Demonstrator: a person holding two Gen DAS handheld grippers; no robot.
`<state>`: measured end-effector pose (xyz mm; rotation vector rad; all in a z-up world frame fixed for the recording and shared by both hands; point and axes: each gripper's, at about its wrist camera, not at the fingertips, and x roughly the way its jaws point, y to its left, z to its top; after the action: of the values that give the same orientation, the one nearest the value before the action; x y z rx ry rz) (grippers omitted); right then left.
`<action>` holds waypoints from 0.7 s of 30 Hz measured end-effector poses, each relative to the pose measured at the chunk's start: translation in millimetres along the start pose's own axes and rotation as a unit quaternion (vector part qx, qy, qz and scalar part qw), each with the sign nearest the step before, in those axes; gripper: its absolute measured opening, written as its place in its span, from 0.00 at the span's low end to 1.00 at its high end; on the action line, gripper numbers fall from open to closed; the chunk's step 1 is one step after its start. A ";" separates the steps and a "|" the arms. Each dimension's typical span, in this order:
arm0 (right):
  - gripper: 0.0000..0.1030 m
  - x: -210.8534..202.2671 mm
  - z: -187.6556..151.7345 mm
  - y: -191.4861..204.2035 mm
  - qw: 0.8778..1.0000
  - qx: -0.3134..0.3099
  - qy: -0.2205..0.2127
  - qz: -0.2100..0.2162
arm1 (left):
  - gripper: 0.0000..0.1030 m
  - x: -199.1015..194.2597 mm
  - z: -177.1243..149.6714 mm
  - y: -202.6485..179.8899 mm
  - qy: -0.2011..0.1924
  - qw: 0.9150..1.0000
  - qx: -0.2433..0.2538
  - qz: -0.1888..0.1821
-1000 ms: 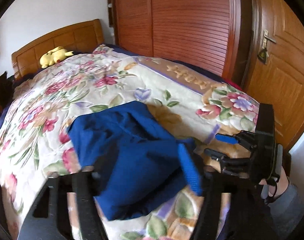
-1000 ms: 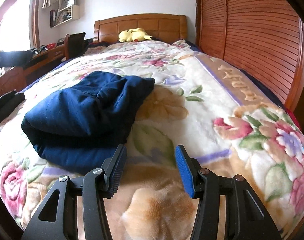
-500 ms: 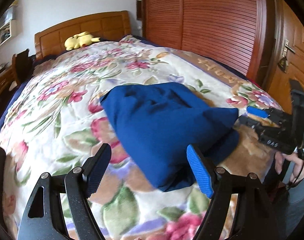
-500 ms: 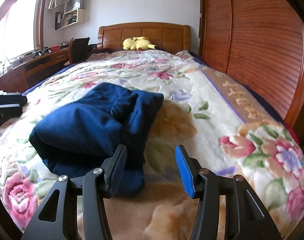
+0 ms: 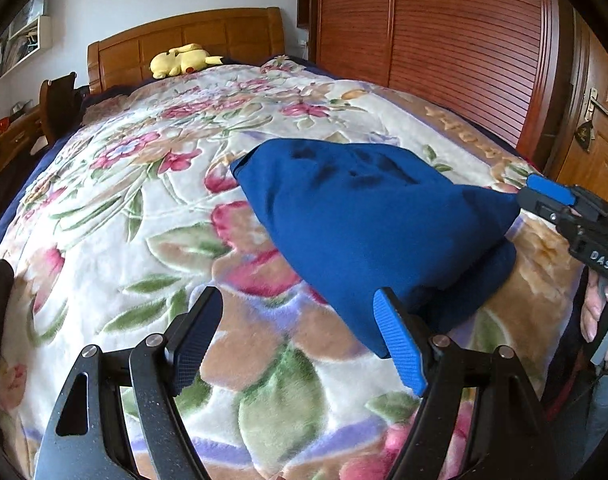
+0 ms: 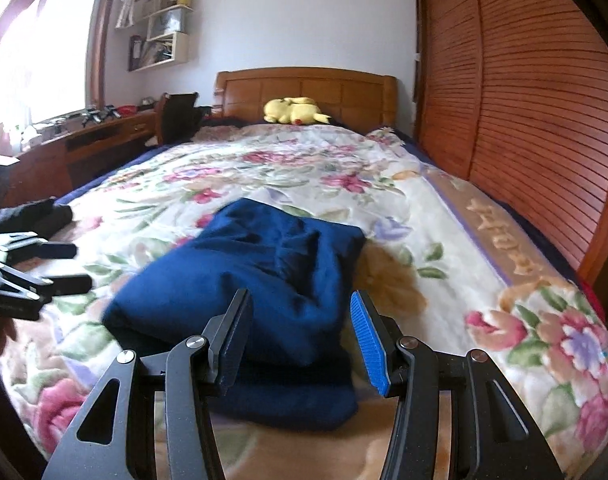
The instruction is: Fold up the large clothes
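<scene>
Both grippers, left [image 5: 297, 340] and right [image 6: 299, 336], have backed off the folded blue garment [image 5: 368, 224] on the bed [image 5: 143, 216], fingers apart.

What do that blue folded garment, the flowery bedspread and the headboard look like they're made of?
Blue garment: soft matte fabric, maybe cotton knit or fleece; it slumps in rounded folds.
Floral blanket: plush, fuzzy pile, likely synthetic; its flowers look embossed.
Headboard: panelled wood with a warm, slightly glossy finish.

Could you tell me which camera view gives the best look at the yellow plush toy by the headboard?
The right wrist view: the yellow plush toy sits near frame centre, facing the camera squarely. The left wrist view shows it too, smaller and off toward the upper left.
</scene>
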<state>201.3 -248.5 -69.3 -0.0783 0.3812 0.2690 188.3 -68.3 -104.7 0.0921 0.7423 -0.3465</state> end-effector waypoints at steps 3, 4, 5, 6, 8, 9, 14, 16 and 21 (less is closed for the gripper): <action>0.51 9.6 -2.2 4.3 1.000 -0.006 0.009 0.020 | 0.76 2.5 -2.0 1.5 0.003 1.000 -0.001 0.001; 0.51 14.9 -3.8 4.3 1.000 -0.008 0.015 0.020 | 0.76 2.6 -2.4 1.7 0.003 1.000 -0.001 0.000; 0.51 21.4 -6.2 4.1 0.999 -0.011 0.023 0.022 | 0.76 2.5 -2.6 1.8 0.003 1.000 -0.001 -0.002; 0.51 27.8 -8.2 4.1 0.999 -0.011 0.033 0.027 | 0.76 2.2 -2.5 2.0 0.002 1.000 -0.001 -0.003; 0.51 39.1 -15.0 0.5 0.997 -0.011 0.056 0.043 | 0.76 2.6 -1.7 2.1 0.002 1.000 0.001 -0.003; 0.50 42.9 -17.7 -1.4 0.996 -0.011 0.066 0.052 | 0.76 3.3 -0.4 2.3 0.002 1.000 0.002 -0.003; 0.01 53.7 -33.7 -16.0 0.992 -0.019 0.104 0.072 | 0.76 7.7 11.0 0.5 -0.002 1.000 0.006 -0.009; 0.00 54.0 -39.3 -24.4 0.992 -0.023 0.113 0.059 | 0.76 12.0 17.2 -0.6 -0.003 1.000 0.007 -0.013; 0.00 45.6 -46.4 -56.3 0.993 0.019 0.109 0.051 | 0.76 28.5 32.7 -0.5 0.002 1.000 0.012 -0.015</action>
<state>240.8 -297.3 -128.1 -0.0513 0.6081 0.3547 228.7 -83.3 -99.8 0.1044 0.7444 -0.3829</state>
